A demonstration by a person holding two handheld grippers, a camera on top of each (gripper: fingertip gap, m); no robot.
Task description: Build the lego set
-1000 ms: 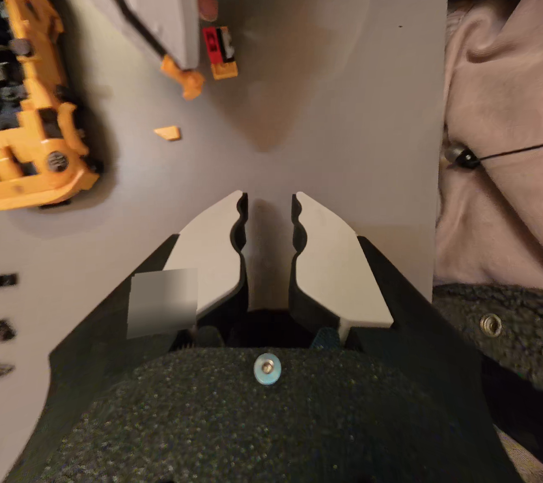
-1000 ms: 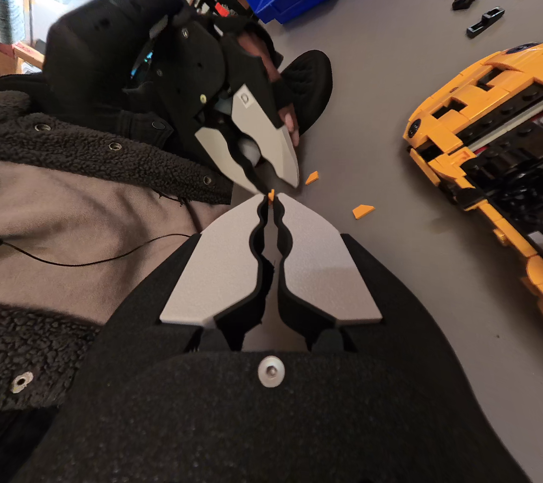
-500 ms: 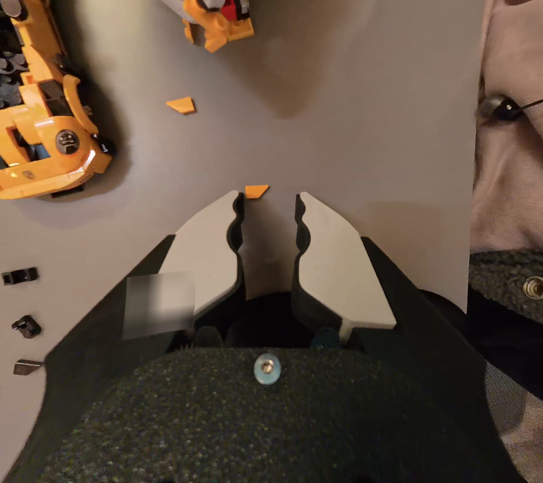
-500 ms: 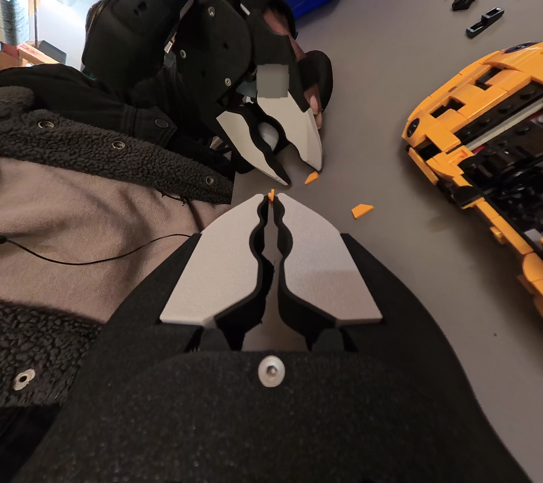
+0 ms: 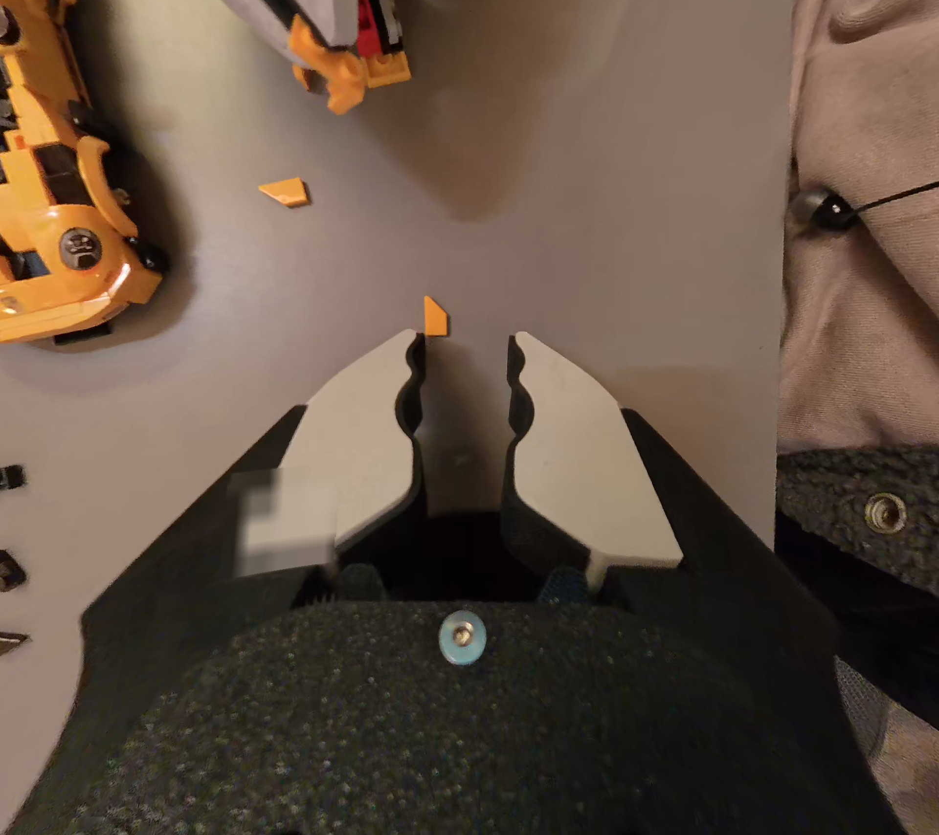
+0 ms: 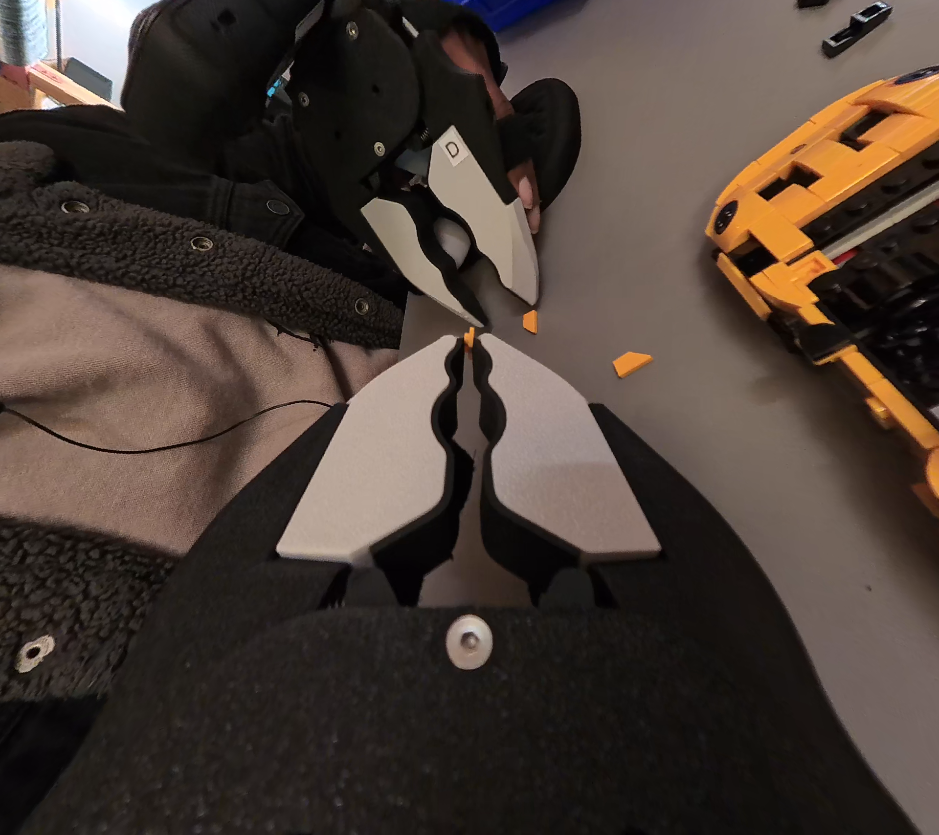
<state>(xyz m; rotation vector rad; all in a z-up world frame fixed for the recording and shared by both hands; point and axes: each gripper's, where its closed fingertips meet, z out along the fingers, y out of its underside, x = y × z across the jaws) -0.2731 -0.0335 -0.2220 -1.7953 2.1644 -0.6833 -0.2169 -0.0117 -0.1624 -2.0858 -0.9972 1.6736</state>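
step: picking loose part | left tool (image 5: pixel 465 339) jaws apart, just behind small orange wedge-shaped plastic tile (image 5: pixel 435 317) on grey desk (image 5: pixel 609 150) | right tool (image 6: pixel 470 339) clamped on small orange plastic clip piece (image 5: pixel 333 71) | next: likely centre on tile, close

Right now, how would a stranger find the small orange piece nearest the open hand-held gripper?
Start at the yellow lego car on the grey table. Move to the open left hand-held gripper; the orange wedge tile lies just beyond its fingertip. Its twin lies nearer the car.
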